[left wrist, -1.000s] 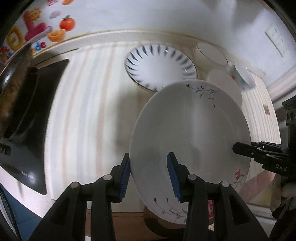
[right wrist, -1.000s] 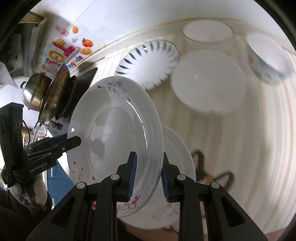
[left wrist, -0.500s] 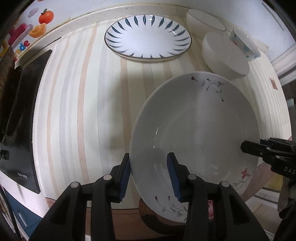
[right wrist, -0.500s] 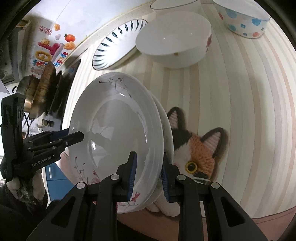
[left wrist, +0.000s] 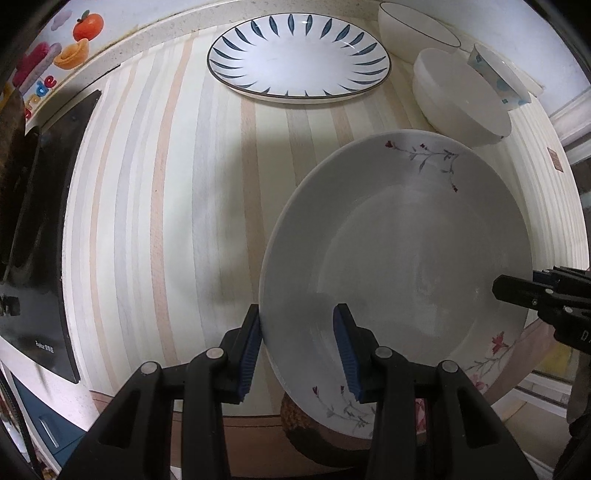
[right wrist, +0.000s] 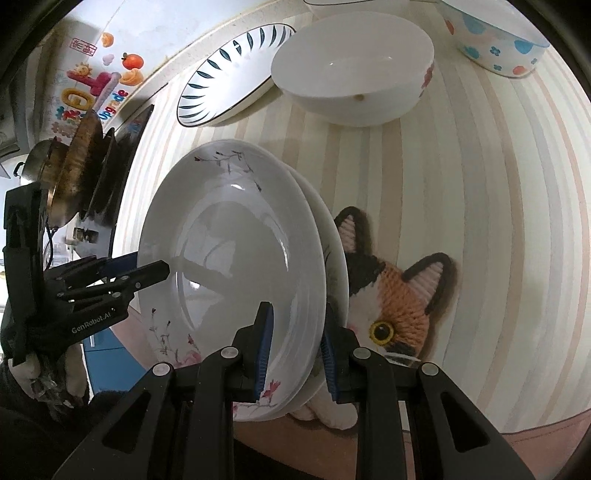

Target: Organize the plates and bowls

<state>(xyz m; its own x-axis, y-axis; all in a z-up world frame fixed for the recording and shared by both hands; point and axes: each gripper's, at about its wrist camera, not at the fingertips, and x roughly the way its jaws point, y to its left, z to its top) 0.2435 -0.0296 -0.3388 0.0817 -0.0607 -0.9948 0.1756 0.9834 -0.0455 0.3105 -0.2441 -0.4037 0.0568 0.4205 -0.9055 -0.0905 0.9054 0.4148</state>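
Two stacked white floral plates (left wrist: 399,258) (right wrist: 236,258) are held tilted above the striped counter (left wrist: 166,203). My left gripper (left wrist: 299,347) is shut on their near rim. My right gripper (right wrist: 295,347) is shut on the opposite rim and shows at the right edge of the left wrist view (left wrist: 517,291). The left gripper shows at the left of the right wrist view (right wrist: 147,273). A blue-leaf plate (left wrist: 299,66) (right wrist: 232,74) lies at the back. A white bowl (left wrist: 461,99) (right wrist: 354,74), a thin-rimmed white bowl (left wrist: 417,29) and a dotted bowl (left wrist: 498,77) (right wrist: 495,40) stand at the back right.
A knitted cat mat (right wrist: 399,291) lies on the counter under the plates. A black cooktop (left wrist: 40,236) with a pan (right wrist: 81,147) and a steel pot (right wrist: 37,162) sits at the left. The counter's front edge (left wrist: 258,421) is close below the grippers.
Both grippers have lowered the stacked plates toward the counter and tipped them flatter. The cat mat has come into view under them. The grip on the plates is unchanged.
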